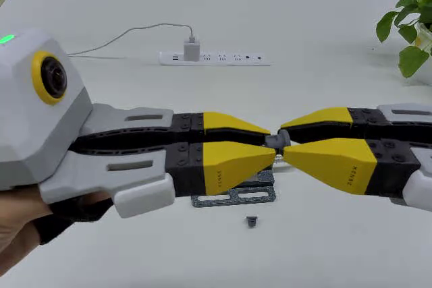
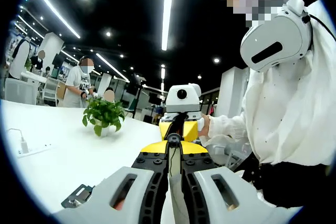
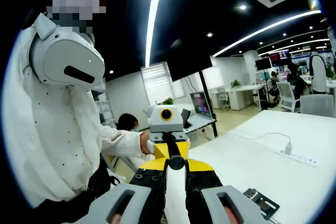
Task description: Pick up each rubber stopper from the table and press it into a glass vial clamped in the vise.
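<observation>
**Q:** Where do the grippers stand?
**Me:** My left gripper [image 1: 270, 143] comes in from the left and my right gripper [image 1: 284, 141] from the right. The tips are nose to nose, just above the vise base [image 1: 233, 197].

**Q:** How are the jaws?
**Me:** Both pairs are drawn in to a narrow gap. A dark grey stopper [image 1: 277, 141] sits where they meet, pinched by both sets of tips. In the right gripper view it is a dark round knob between my yellow tips.

**Q:** And the vial?
**Me:** There is a pale sliver just under that stopper, too small to call.

**Q:** More stoppers?
**Me:** One loose stopper [image 1: 252, 221] lies on the white table [image 1: 324, 234], near the vise base on my side and not touching it.

**Q:** The rest of the bench?
**Me:** A power strip [image 1: 223, 58] with a white charger [image 1: 192, 50] plugged in is on the far side, and a potted plant [image 1: 408, 25] at the right edge
</observation>
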Tool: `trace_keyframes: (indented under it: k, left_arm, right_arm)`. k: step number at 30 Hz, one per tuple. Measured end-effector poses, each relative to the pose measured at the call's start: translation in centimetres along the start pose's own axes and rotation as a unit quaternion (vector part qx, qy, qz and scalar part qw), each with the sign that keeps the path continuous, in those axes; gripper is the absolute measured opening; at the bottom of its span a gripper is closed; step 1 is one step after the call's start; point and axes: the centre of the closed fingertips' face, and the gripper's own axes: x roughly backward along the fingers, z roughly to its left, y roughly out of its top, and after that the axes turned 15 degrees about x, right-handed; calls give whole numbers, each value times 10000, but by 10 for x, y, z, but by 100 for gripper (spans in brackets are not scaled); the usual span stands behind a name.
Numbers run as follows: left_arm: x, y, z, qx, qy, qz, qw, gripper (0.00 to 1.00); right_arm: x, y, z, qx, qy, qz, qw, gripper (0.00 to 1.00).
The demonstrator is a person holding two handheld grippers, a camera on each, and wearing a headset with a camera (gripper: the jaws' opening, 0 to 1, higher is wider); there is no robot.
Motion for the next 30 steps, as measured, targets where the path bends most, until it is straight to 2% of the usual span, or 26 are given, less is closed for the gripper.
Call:
trace_keyframes:
  k: [11,30]
  left_arm:
    - [2,2,0,104,-66,-59,9999,3]
    - [3,7,-7,371,-368,-152,9985,3]
  right_arm:
    - [-1,2,1,48,20,-18,10000,7]
    - [-2,10,5,108,249,-115,9996,6]
